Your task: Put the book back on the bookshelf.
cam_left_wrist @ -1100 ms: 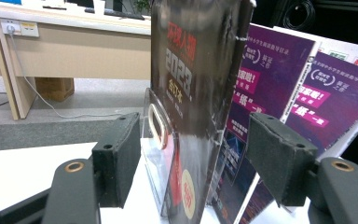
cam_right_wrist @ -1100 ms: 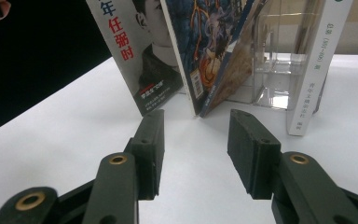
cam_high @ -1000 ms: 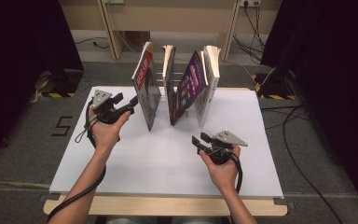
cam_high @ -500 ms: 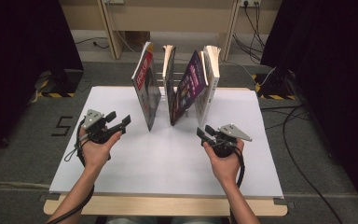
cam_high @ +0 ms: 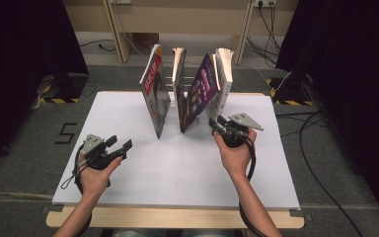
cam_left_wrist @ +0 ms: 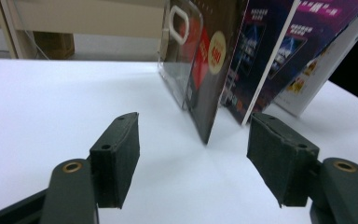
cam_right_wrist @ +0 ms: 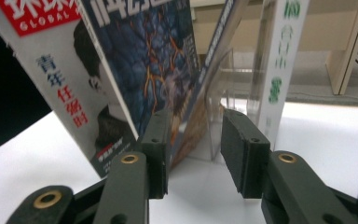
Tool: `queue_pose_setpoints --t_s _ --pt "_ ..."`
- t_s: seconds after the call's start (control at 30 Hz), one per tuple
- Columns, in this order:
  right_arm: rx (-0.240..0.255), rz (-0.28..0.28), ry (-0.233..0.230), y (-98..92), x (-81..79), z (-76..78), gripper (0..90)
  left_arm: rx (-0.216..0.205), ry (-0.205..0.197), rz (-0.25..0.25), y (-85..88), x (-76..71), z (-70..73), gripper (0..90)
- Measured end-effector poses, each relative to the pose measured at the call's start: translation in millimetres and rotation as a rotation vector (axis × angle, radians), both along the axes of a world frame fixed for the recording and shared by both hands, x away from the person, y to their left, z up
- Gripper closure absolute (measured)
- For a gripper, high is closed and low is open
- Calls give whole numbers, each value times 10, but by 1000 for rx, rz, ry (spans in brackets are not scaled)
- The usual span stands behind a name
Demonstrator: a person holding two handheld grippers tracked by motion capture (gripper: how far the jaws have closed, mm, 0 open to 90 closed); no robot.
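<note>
Several books and magazines stand in a clear rack at the back of the white table: a red-covered magazine, a thin book, a leaning purple magazine and a white book. My right gripper is at the foot of the purple magazine and white book. Its jaws have just been closing and stand part open, with the rack's clear wall and the magazine's lower edge ahead in the gap and nothing pressed by the pads. My left gripper hovers low at the near left, wide open and empty, pointing at the books.
The table's wooden front edge runs along the bottom. Grey floor with cables lies to the right, and wooden furniture legs stand behind the table. Bare white tabletop spreads between my two hands.
My left hand has drawn back and down from beside the red magazine to the near left. My right hand has moved forward to the books' foot, with its jaws narrower.
</note>
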State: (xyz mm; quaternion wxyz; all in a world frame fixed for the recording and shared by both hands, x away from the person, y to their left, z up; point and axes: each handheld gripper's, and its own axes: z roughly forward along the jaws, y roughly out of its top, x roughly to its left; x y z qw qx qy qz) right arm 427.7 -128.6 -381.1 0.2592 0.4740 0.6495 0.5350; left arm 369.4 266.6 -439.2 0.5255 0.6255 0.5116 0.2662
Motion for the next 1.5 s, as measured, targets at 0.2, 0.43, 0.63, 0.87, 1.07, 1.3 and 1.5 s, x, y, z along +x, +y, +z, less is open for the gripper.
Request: queue_pose_setpoints --t_s 0.2,0.43,0.63,0.87,1.07,1.3,1.5 --pt "-10 -38 -30 105 196 204 672 7 14 -2 18 -40 -65 334" --pt "-12 -119 -34 174 328 316 695 7 25 -6 12 -43 -108 332" --pt "-8 -155 -14 181 432 323 698 7 18 1 32 -55 -98 332" --pt "-13 -175 3 222 519 333 722 5 30 5 43 -74 -136 330" --pt "-9 -185 2 259 556 375 771 2 30 6 44 -71 -136 328" --pt "-9 -169 -11 400 562 433 781 2 27 5 41 -73 -132 327" --pt "-22 -149 -23 521 574 473 784 3 27 4 42 -72 -132 326"
